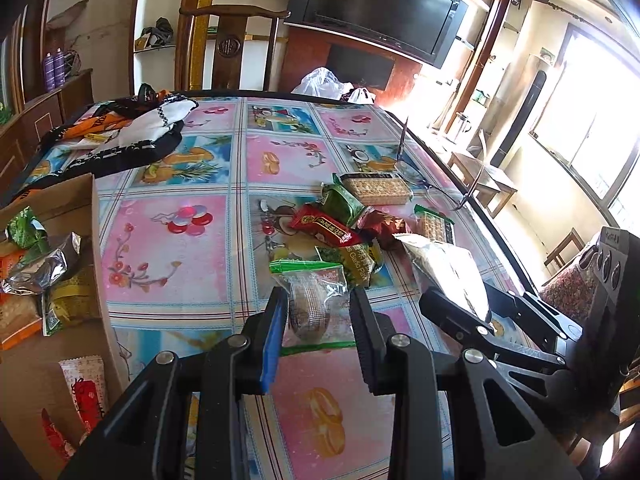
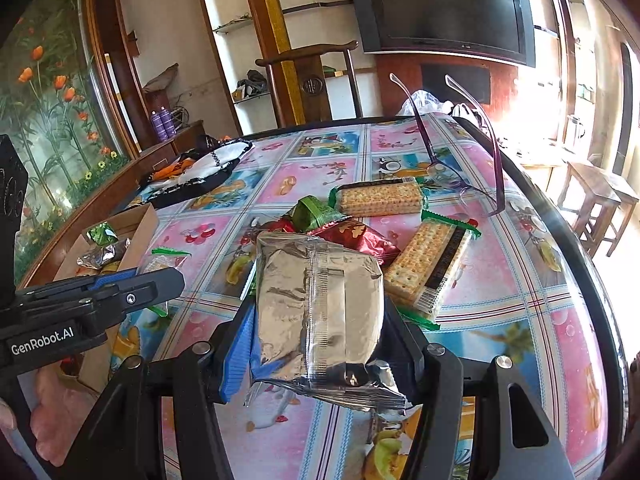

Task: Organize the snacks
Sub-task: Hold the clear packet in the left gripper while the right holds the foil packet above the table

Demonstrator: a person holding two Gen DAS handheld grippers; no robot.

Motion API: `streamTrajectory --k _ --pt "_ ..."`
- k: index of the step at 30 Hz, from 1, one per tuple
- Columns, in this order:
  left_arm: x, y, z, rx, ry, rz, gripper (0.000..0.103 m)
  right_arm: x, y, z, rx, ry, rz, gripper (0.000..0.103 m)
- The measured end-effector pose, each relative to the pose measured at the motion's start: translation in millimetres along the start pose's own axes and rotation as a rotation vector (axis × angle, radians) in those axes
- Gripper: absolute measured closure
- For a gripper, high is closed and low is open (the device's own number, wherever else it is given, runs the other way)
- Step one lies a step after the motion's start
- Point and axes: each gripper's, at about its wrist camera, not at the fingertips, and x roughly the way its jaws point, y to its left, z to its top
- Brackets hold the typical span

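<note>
My left gripper [image 1: 320, 300] is shut on a clear packet with green edges [image 1: 316, 300], held just above the patterned tablecloth [image 1: 172, 248]. My right gripper [image 2: 316, 312] is shut on a silver foil packet [image 2: 320, 296], which stands up between the blue pad and the black finger. In the left wrist view the right gripper [image 1: 464, 300] sits just to the right with the foil packet [image 1: 444, 264]. In the right wrist view the left gripper [image 2: 168, 280] reaches in from the left. Behind both lies a pile of snacks: cracker packs [image 2: 380, 199] [image 2: 428, 268], a red packet [image 1: 324, 228] and a green one [image 1: 344, 200].
A cardboard box [image 1: 72, 208] at the table's left side holds several snack packets. A black, white and orange cloth bag [image 1: 132, 132] lies at the far left. Purple glasses [image 2: 452, 176] rest upside down near the table's right edge. A wooden chair [image 1: 228, 44] stands behind the table.
</note>
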Motion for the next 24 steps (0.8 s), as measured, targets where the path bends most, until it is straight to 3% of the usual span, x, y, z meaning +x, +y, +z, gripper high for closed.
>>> streamTrajectory --k 24 --pt "-8.6 9.4 1.5 -0.020 -0.015 0.000 0.072 -0.1 6.9 -0.9 0.004 -0.004 0.008 0.040"
